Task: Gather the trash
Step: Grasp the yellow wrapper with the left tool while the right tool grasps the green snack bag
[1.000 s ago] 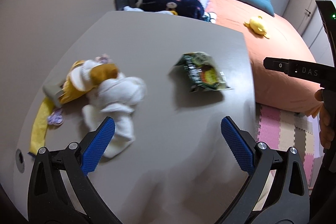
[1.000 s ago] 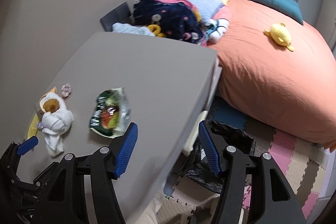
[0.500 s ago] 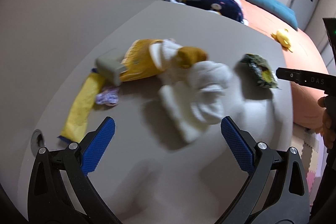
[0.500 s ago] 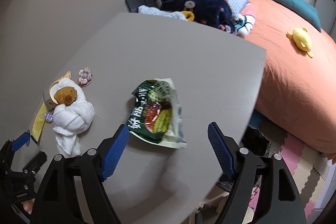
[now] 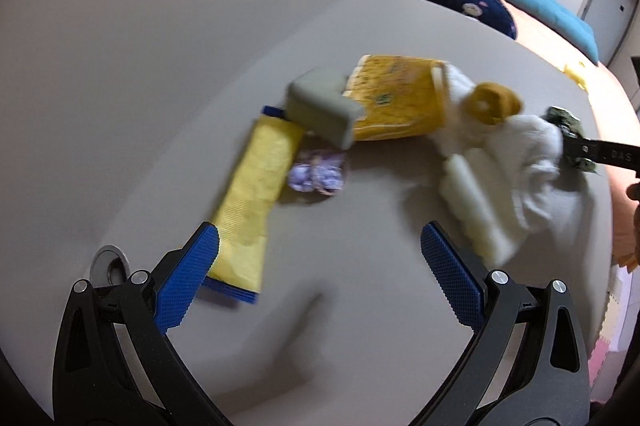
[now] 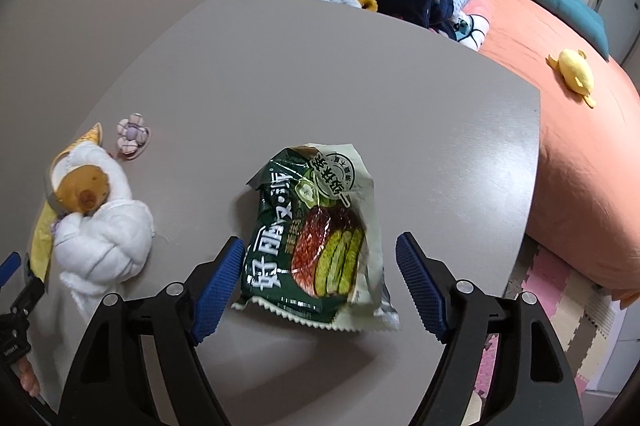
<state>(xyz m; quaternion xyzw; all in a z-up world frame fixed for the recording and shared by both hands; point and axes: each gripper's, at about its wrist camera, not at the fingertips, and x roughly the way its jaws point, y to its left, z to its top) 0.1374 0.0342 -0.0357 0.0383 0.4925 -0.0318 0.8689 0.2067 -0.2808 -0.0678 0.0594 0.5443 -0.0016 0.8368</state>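
Between right claw [image 6: 320,282] fingers now: snack bag [image 6: 316,246]

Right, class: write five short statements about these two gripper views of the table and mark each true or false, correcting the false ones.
1. The right gripper is open, its fingers either side of the green snack packet. True.
2. The left gripper is shut on the yellow wrapper. False: it is open and holds nothing.
3. The white plush toy lies on the table. True.
4. The green snack packet lies on the bed. False: it lies on the table.
5. A yellow duck toy lies on the bed. True.
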